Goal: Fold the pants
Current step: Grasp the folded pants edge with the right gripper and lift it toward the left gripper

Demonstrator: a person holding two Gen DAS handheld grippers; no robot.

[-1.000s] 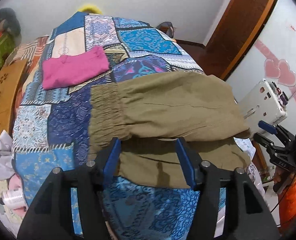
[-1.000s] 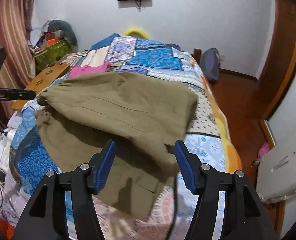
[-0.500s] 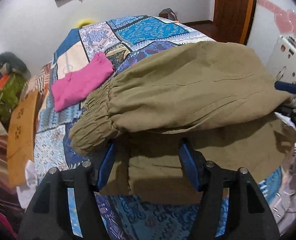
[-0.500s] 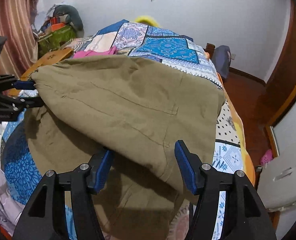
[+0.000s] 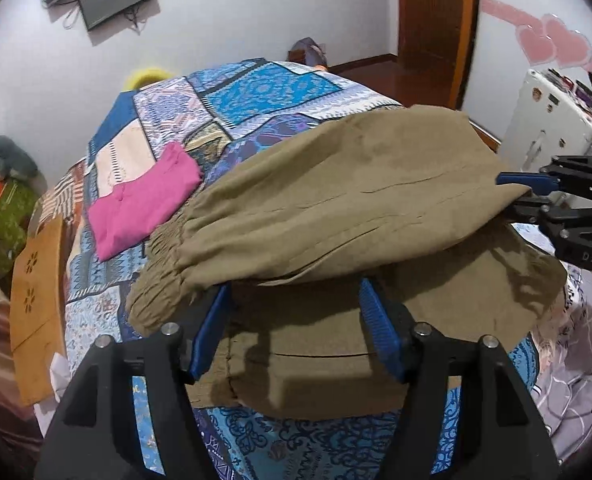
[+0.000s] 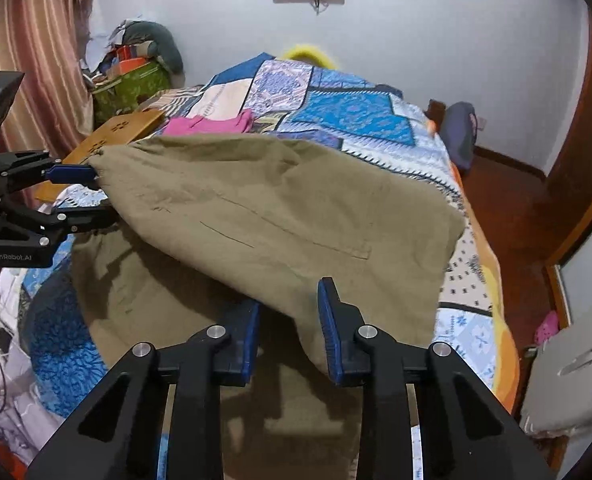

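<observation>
The olive pants (image 5: 335, 204) lay folded over on the bed (image 5: 264, 92), their upper layer raised between both tongs. The left tongs (image 5: 296, 292) stood wide and were opening, with the cloth edge between the jaws. The right tongs (image 6: 288, 304) were narrowing and closing around a fold; contact could not be confirmed. A pink garment (image 5: 144, 200) lay beyond the left tongs.

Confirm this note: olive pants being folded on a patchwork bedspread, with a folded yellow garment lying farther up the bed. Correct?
Not quite. The folded garment farther up the patchwork bedspread is pink, not yellow, as the left wrist view shows. The olive pants are being folded there.
</observation>
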